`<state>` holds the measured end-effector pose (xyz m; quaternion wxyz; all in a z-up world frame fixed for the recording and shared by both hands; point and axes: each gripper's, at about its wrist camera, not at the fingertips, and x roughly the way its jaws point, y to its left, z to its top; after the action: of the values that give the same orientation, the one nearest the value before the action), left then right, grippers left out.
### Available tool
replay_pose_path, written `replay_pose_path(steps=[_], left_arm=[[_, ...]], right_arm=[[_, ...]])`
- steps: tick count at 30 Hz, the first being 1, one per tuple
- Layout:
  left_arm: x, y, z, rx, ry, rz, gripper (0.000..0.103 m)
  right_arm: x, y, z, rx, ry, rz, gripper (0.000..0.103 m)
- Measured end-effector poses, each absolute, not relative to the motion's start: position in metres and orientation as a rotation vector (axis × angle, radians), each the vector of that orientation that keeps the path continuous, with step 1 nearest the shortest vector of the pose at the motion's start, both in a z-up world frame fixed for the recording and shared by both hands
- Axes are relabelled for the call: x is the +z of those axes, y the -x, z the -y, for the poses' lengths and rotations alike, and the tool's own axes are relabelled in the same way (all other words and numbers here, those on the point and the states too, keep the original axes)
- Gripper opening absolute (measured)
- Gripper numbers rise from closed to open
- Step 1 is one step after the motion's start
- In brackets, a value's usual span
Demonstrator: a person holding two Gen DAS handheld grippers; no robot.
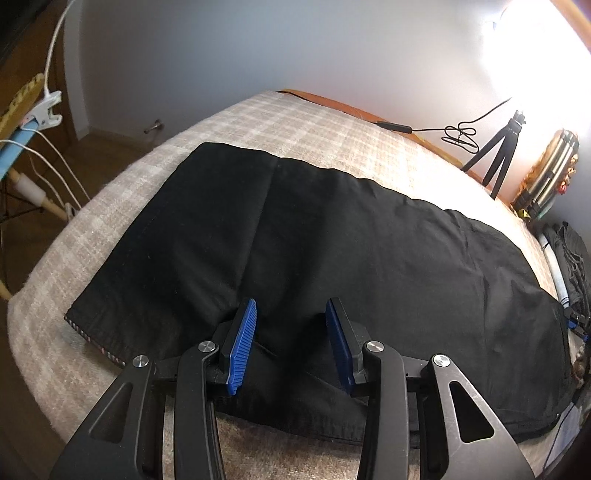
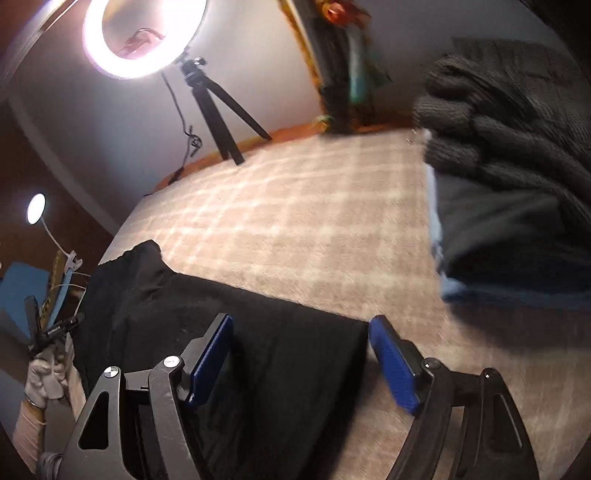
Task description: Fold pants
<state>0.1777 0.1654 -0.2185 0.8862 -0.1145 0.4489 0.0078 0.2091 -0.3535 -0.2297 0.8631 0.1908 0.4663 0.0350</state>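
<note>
Black pants [image 1: 314, 236] lie flat, folded lengthwise, across a beige plaid blanket [image 1: 295, 118]. My left gripper [image 1: 291, 314] is open and empty, hovering just above the pants' near edge, close to the striped waistband at the left. In the right wrist view the pants [image 2: 258, 332] lie at lower left, with one end lifted by the other gripper at far left. My right gripper [image 2: 301, 332] is wide open and empty above the pants' near corner, blue pads either side of the cloth edge.
A ring light [image 2: 144, 33] on a black tripod [image 2: 221, 118] stands at the blanket's far edge, with its cable beside it. A pile of dark knitted and folded clothes [image 2: 509, 166] sits at the right. A chair with a white clip and cables [image 1: 44, 107] stands left of the bed.
</note>
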Motion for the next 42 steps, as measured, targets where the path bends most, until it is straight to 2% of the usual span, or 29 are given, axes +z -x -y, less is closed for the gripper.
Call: replay_pose_path(steps=[1,4,11,15,17,18,19,24,29,31,36,38,40,42], left_arm=[[-0.218,-0.178,-0.164,0.018,0.231,-0.934,0.037],[-0.219,-0.179,-0.162,0.025,0.213,-0.931,0.037],[-0.220,-0.181,-0.161,0.021,0.189,-0.922,0.037],[-0.220,-0.181,-0.160,0.020,0.178,-0.921,0.037],[-0.219,-0.182,-0.162,0.014,0.186,-0.930,0.037],[-0.218,-0.183,-0.163,0.012,0.192,-0.937,0.037],[-0.218,-0.183,-0.164,0.015,0.193,-0.941,0.037],[-0.210,-0.176,-0.188,0.074,0.249,-0.928,0.037],[-0.200,-0.160,-0.196,0.071,0.241,-0.905,0.038],[-0.200,-0.158,-0.195,0.052,0.217,-0.903,0.038],[-0.203,-0.159,-0.217,0.080,0.289,-0.910,0.038],[-0.200,-0.154,-0.234,0.089,0.355,-0.899,0.041],[-0.197,-0.148,-0.246,0.102,0.386,-0.897,0.049],[-0.194,-0.142,-0.259,0.119,0.420,-0.895,0.050]], right_arm=[[-0.230,-0.209,0.352,0.093,-0.408,-0.979,0.042],[-0.231,-0.206,0.342,0.101,-0.391,-1.003,0.014],[-0.163,-0.167,0.326,0.004,-0.328,-0.889,0.012],[-0.187,-0.175,0.316,-0.076,-0.220,-0.990,0.013],[-0.197,-0.183,0.316,-0.104,-0.178,-1.020,0.024],[-0.201,-0.186,0.315,-0.137,-0.145,-1.045,0.035],[-0.199,-0.187,0.315,-0.155,-0.122,-1.048,0.040],[-0.167,-0.177,0.305,-0.166,-0.065,-0.991,0.049],[-0.142,-0.161,0.263,0.042,-0.033,-0.975,0.049],[-0.141,-0.151,0.242,0.136,-0.007,-0.989,0.044],[-0.171,-0.131,0.211,0.217,0.080,-1.094,0.043],[-0.188,-0.119,0.210,0.211,0.118,-1.153,0.043],[-0.204,-0.111,0.218,0.170,0.126,-1.203,0.038],[-0.206,-0.106,0.224,0.172,0.109,-1.194,0.038]])
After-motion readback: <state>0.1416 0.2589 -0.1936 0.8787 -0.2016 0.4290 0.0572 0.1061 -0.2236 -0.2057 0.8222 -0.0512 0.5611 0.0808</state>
